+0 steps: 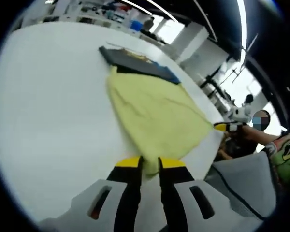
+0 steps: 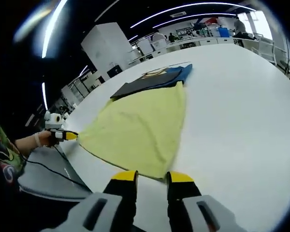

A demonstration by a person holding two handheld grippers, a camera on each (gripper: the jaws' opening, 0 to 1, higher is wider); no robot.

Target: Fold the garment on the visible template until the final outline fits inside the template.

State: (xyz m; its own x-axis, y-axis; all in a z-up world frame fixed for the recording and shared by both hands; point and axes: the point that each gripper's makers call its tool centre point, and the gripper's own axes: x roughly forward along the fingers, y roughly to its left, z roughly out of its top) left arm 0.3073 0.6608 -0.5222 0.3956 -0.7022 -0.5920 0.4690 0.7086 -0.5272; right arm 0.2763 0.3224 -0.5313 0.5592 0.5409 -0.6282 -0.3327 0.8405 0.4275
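Observation:
A yellow garment [image 1: 154, 111] lies stretched over the white table [image 1: 48, 111], and its far end rests on a dark flat template [image 1: 135, 60] with a blue edge. My left gripper [image 1: 151, 163] is shut on one near corner of the cloth. In the left gripper view, the right gripper [image 1: 228, 126] pinches the other near corner at the table's edge. In the right gripper view, my right gripper [image 2: 151, 177] is shut on its corner of the yellow garment [image 2: 140, 130]. Farther left, the left gripper [image 2: 65, 136] holds the opposite corner. The template [image 2: 145, 82] lies beyond.
The white table [image 2: 241, 111] runs wide to one side of the cloth. A person's hand [image 2: 36, 140] and patterned sleeve [image 1: 287, 154] stand at the table's edge beside a grey padded surface [image 2: 43, 179]. Benches and equipment [image 2: 203, 36] line the far end.

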